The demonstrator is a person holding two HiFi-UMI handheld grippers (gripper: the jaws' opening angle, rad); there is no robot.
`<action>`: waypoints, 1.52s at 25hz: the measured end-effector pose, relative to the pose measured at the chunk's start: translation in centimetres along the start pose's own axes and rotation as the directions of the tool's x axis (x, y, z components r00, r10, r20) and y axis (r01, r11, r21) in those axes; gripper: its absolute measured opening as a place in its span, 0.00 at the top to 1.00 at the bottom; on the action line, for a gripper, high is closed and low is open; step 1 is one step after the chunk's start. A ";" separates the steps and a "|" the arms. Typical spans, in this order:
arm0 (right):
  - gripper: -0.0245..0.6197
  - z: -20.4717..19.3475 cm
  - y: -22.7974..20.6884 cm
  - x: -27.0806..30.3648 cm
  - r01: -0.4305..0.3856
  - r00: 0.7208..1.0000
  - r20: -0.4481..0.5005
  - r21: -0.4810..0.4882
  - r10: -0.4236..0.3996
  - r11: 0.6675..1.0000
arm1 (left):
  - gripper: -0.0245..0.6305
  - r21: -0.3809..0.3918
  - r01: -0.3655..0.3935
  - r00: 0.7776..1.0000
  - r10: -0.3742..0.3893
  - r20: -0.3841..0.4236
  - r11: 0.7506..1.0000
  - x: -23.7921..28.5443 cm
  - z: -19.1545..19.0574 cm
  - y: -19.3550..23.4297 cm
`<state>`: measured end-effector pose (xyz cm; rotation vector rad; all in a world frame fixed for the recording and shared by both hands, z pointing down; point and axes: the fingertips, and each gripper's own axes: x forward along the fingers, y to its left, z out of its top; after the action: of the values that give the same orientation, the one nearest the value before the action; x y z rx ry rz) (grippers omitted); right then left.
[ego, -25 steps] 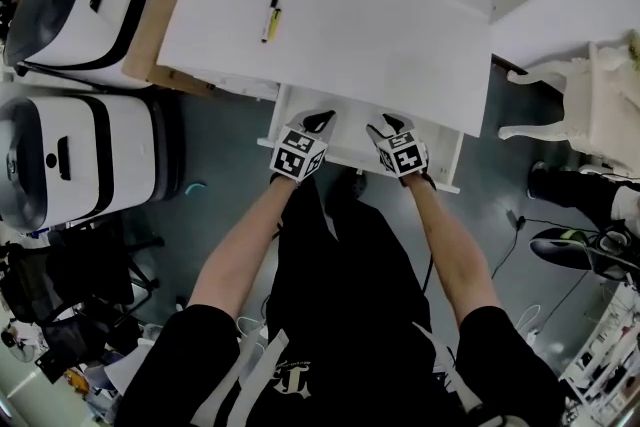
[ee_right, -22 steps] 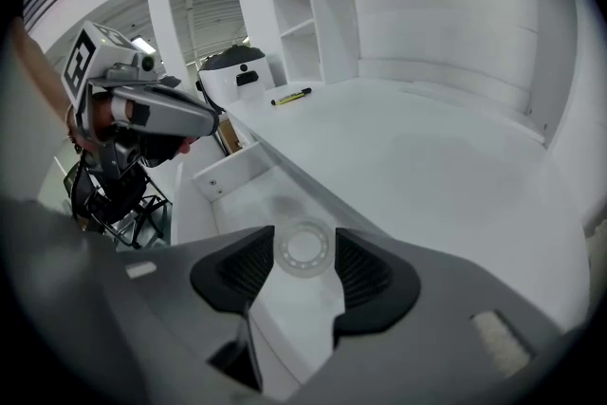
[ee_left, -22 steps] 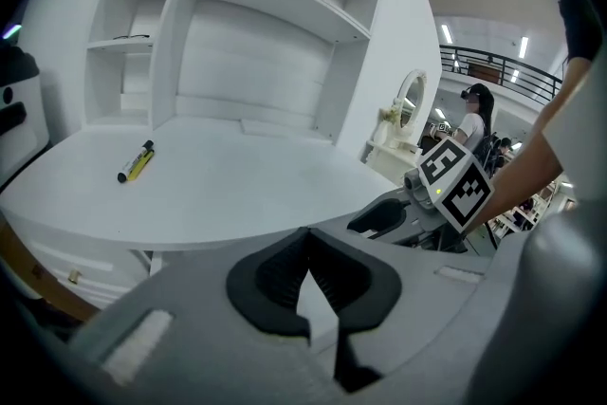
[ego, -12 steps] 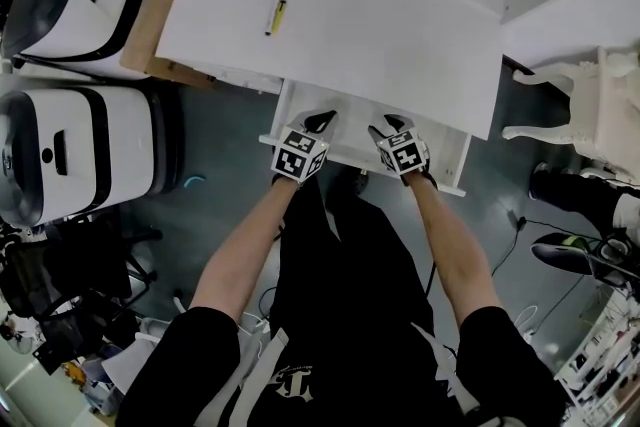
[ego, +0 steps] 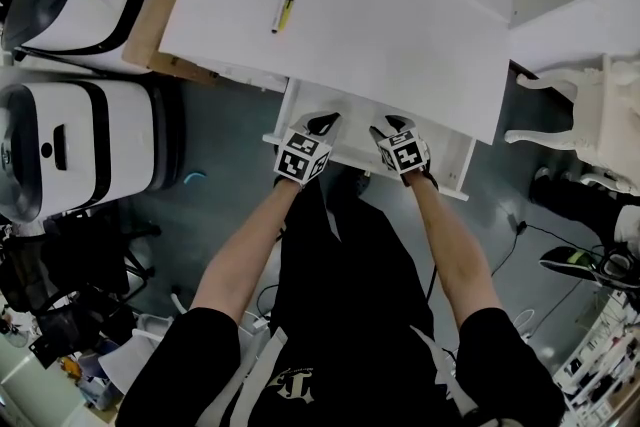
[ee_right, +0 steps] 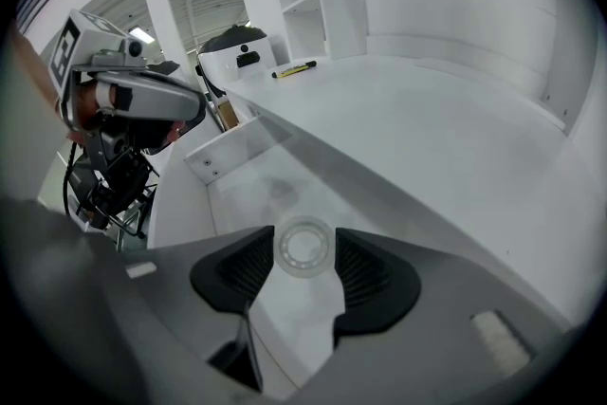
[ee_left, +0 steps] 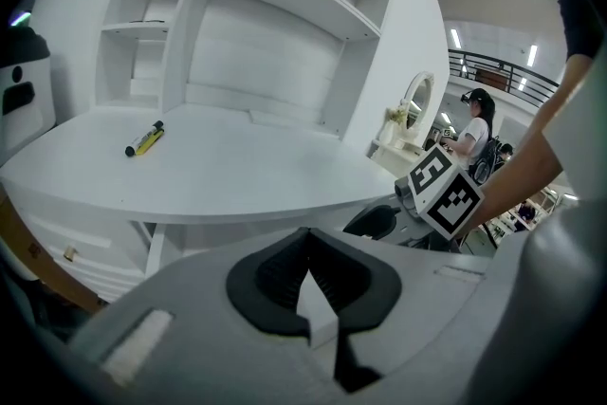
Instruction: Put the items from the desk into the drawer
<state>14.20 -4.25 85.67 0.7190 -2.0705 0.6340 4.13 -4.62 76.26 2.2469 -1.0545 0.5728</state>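
Desk [ego: 400, 15] and open drawer [ego: 458, 161] sit almost where they sat a second ago, drifting only slightly toward 4 o'clock in the head view, so nothing new has likely gone in. Left gripper [ego: 320, 123], at the drawer front, is closed on nothing. Right gripper [ego: 392, 125], at its 3 o'clock, appears to pinch a clear ring [ee_right: 303, 247] over the drawer floor. The yellow-black marker [ego: 283, 8] waits at the desk's 10 o'clock. No writing is legible, only square codes.

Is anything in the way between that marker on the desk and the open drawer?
Nothing visible. The desk between marker and drawer is bare. Both grippers sit at the drawer: left gripper shut, right gripper with a clear ring between its fingers.
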 end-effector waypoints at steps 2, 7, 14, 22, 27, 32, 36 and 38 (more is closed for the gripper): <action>0.64 0.1 0.2 0.1 -0.001 1.000 -0.002 0.000 0.001 1.000 | 0.96 -0.005 -0.003 1.000 0.003 0.001 1.000 -0.1 -0.1 0.2; 0.64 0.0 0.3 0.3 -0.001 1.000 -0.008 0.002 0.001 1.000 | 0.96 -0.017 -0.008 1.000 0.008 0.005 1.000 -0.1 -0.4 0.5; 0.64 0.1 0.1 0.5 -0.001 1.000 -0.014 0.011 0.001 1.000 | 0.96 -0.036 -0.020 1.000 0.020 0.014 0.999 -0.2 -0.4 1.1; 0.60 -0.5 0.2 0.6 -0.024 0.999 -0.038 0.035 0.026 0.999 | 0.96 -0.059 -0.036 0.999 0.037 0.022 0.998 -0.3 -0.4 1.4; 0.61 0.1 0.2 -0.2 -0.017 1.000 -0.005 0.049 0.017 0.999 | 0.96 -0.066 -0.045 0.998 0.047 0.036 0.997 -0.8 0.0 1.5; 0.63 2.2 0.4 -2.0 -0.009 0.998 0.057 0.051 0.006 0.999 | 0.96 -0.053 -0.048 0.997 0.051 0.062 0.997 -1.7 1.6 1.4; 0.65 4.5 0.5 -3.8 -0.003 0.994 0.107 0.037 -0.001 0.999 | 0.96 -0.045 -0.056 0.994 0.061 0.095 0.997 -2.7 3.7 1.3; 0.66 5.9 0.5 -4.8 0.003 0.991 0.136 0.029 -0.007 1.000 | 0.96 -0.039 -0.061 0.991 0.066 0.115 0.997 -3.3 5.0 1.2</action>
<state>13.00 -6.51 78.50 0.8042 -2.1875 0.6283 1.91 -6.78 71.00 2.2452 -1.1884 0.4506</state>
